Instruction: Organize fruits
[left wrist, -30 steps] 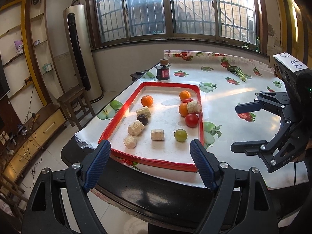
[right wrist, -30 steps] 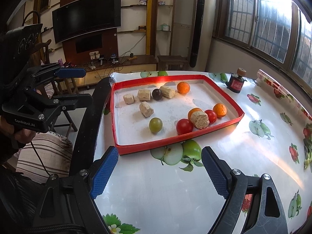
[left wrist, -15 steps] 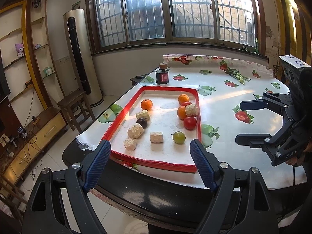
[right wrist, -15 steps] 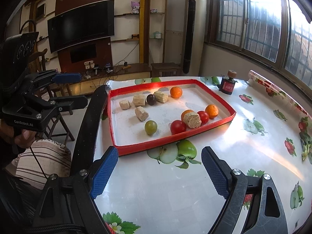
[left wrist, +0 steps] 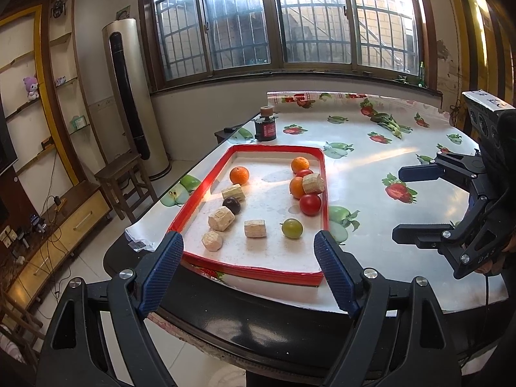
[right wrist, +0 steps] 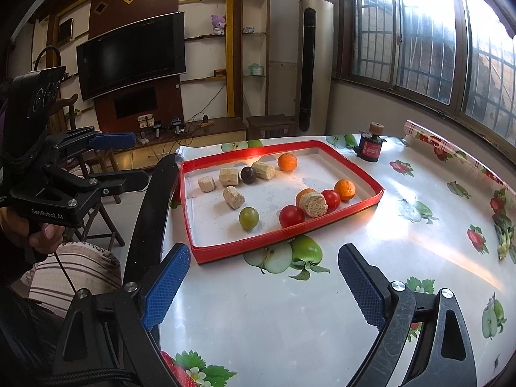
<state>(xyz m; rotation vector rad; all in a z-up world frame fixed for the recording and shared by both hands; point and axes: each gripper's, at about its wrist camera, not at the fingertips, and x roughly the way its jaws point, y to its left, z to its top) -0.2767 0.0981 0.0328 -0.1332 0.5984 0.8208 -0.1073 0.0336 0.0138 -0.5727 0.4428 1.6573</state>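
Oranges (left wrist: 239, 175), tomatoes (left wrist: 310, 204), green fruit (left wrist: 292, 228), dark plum (left wrist: 232, 205) loose in red tray (left wrist: 246, 266)

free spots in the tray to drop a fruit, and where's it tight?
Bare floor in the red tray: the far end beyond the lone orange, and the middle strip. Tight: the right-wall cluster around the red tomato and the tan chunks by the left wall.

Barred windows (left wrist: 283, 22) letting daylight in. Tower air conditioner (left wrist: 135, 96) standing left of the windows; wooden stool (left wrist: 121, 177) sitting beside it. Wall television (right wrist: 132, 54) hanging farther left, over a low cabinet (right wrist: 193, 135).
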